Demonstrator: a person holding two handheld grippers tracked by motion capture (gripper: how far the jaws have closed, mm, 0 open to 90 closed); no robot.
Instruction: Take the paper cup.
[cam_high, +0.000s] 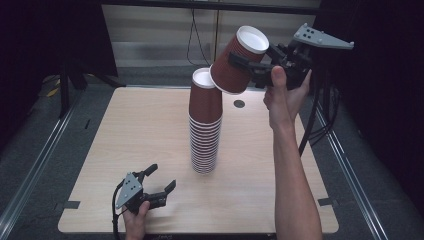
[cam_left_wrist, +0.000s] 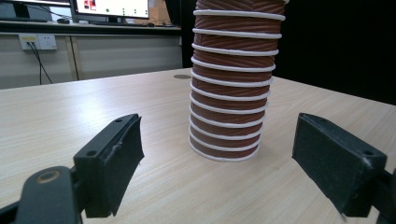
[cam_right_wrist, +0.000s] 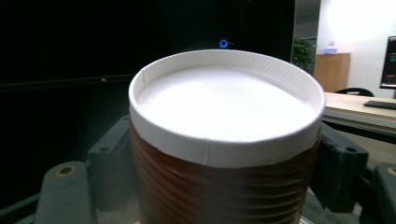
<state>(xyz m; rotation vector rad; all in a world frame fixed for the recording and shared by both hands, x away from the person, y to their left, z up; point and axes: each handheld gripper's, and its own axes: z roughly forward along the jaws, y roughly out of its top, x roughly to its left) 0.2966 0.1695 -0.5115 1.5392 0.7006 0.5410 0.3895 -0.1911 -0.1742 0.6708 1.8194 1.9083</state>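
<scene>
A tall stack of brown ribbed paper cups (cam_high: 205, 125) stands upside down at the middle of the wooden table (cam_high: 125, 130). My right gripper (cam_high: 248, 69) is shut on one more brown cup (cam_high: 235, 62). It holds the cup tilted in the air, just above and to the right of the stack's top. In the right gripper view the cup's white bottom (cam_right_wrist: 224, 102) faces the camera, with a black jaw on each side of it. My left gripper (cam_high: 162, 176) rests low near the table's front edge, open and holding nothing. The stack (cam_left_wrist: 231, 93) stands a little beyond its jaws.
A small dark round hole (cam_high: 239, 104) lies in the tabletop to the right of the stack. Black cables (cam_high: 320, 115) hang off the table's right side. Metal rails (cam_high: 35, 170) run along the floor beside the table. A wall with sockets (cam_left_wrist: 37, 42) lies beyond the table.
</scene>
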